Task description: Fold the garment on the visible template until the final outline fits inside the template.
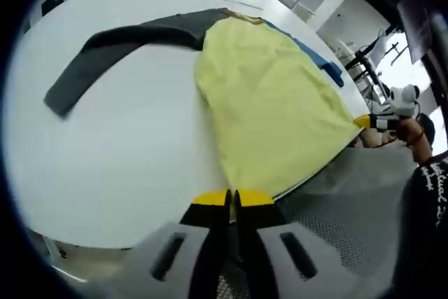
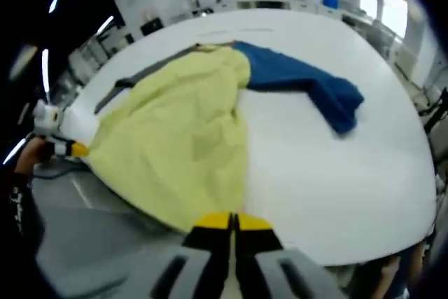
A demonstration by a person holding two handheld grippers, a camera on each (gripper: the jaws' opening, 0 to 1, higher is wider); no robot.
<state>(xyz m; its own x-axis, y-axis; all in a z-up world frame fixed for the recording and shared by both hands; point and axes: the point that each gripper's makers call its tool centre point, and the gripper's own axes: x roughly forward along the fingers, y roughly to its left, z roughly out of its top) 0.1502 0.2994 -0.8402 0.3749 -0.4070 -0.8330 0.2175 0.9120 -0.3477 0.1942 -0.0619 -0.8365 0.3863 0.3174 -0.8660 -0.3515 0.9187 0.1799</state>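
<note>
Garment (image 1: 269, 103) lies flat on white tabletop (image 1: 133, 166), hem at its near edge, w/ your left hand-held gripper (image 1: 231, 197) and right hand-held gripper (image 2: 231, 220) clenched on hem corners, prob ready to lift for folding.

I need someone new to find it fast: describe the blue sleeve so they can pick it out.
Start at the white table and the yellow garment body spread across it. In the right gripper view, the blue sleeve runs out from the body's far end and bends at its cuff. The opposite sleeve is dark grey; this one alone is blue.
</note>
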